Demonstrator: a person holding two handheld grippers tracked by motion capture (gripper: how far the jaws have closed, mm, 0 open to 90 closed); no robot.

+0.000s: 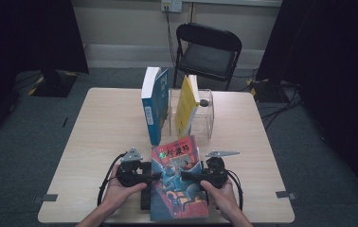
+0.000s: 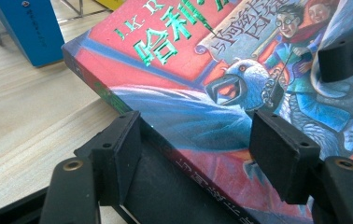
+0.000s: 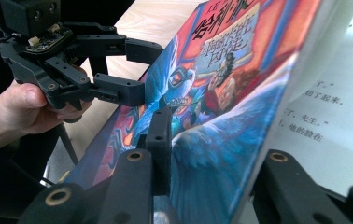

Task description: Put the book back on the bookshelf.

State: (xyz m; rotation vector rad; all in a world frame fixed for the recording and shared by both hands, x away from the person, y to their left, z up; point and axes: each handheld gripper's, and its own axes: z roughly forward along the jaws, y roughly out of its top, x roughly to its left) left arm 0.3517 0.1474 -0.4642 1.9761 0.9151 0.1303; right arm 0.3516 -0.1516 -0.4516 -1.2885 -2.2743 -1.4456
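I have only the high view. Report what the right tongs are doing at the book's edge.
Observer: The book has its front cover lifted off the pages, between the jaws of the right tongs.
Operator: Confirm it is open underneath.
Observer: Yes, a printed page shows behind the raised cover.
Operator: Now the left tongs.
Observer: The left tongs straddle the spine, with one jaw beside it and one above the cover, and a gap between.

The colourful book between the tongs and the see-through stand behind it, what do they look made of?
The colourful book looks like a paperback: glossy printed card cover catching light, thin white paper pages where the cover lifts in the right gripper view. The see-through stand looks like clear acrylic or similar hard plastic, though glass cannot be ruled out.
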